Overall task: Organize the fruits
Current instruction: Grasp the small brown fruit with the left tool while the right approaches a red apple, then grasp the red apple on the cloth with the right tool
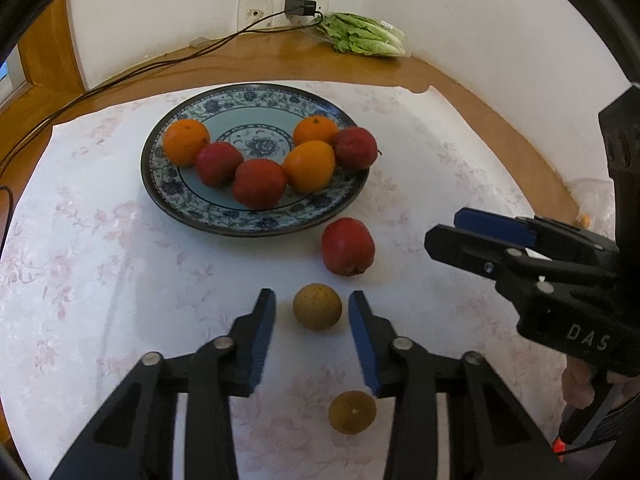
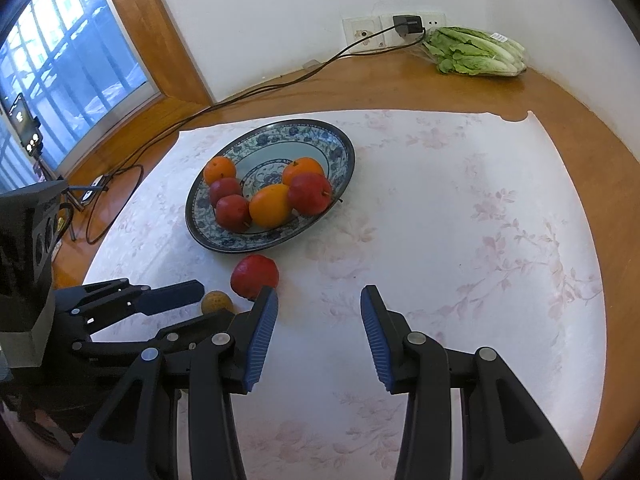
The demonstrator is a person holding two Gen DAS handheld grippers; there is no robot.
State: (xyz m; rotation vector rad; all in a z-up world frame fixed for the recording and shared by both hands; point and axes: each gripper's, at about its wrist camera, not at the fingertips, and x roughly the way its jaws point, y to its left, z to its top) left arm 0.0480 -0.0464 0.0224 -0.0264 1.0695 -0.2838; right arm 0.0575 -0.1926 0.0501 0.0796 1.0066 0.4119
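Ribbed blue pads [image 1: 262, 336] of left gripper [image 1: 312, 340] parted, flanking round brown fruit [image 1: 317, 306], seemingly untouched

six oranges and red fruits on plate [image 1: 168, 196]; red fruit [image 1: 347, 246], two brown fruits [image 1: 317, 306] on cloth

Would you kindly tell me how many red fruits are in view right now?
4. Three sit on the plate: one left of centre, one at the front, one at the right rim. The fourth lies on the cloth just beside the plate. None seems hidden.
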